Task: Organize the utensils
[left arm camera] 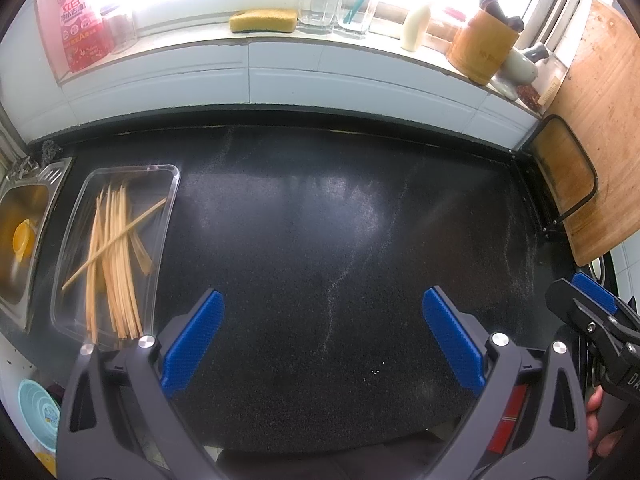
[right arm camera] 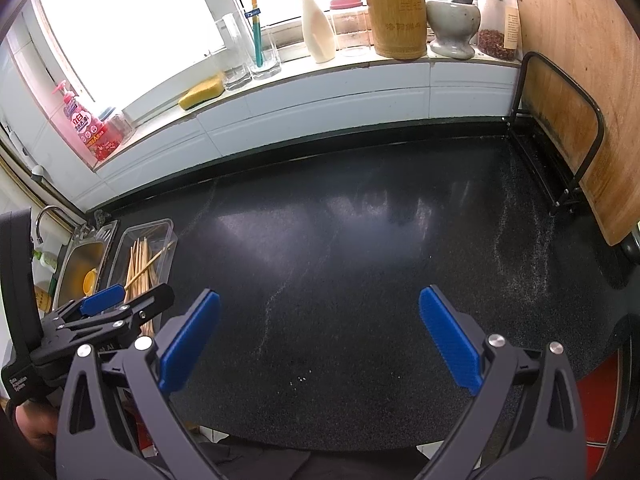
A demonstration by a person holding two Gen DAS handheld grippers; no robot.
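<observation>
Left gripper point(left arm camera: 322, 336): fingers spread wide, nothing between them; I hold it over bare counter point(left arm camera: 320, 208), near edge.
Right gripper point(right arm camera: 320, 338): also spread wide and empty; over the same dark counter, right of the left one.
Chopsticks point(left arm camera: 114, 256): all lie in the clear tray point(left arm camera: 168, 188) at far left, just beside the sink point(left arm camera: 24, 208); I see none loose on the counter.
Step in hand (my judgement): sorting looks nearly done; one chopstick point(left arm camera: 120, 238) lies crosswise over the bundle and could be straightened.
How to do it well: I would bring the left gripper in from above, pinch the crossed stick near its middle, lift just free of the others, turn it parallel, set it down gently; the tray is light and may slide.
Counts: trays 1; crossed sticks 1; bundled sticks roughly a dozen, too overlapped to count exactly; grippers 2.
</observation>
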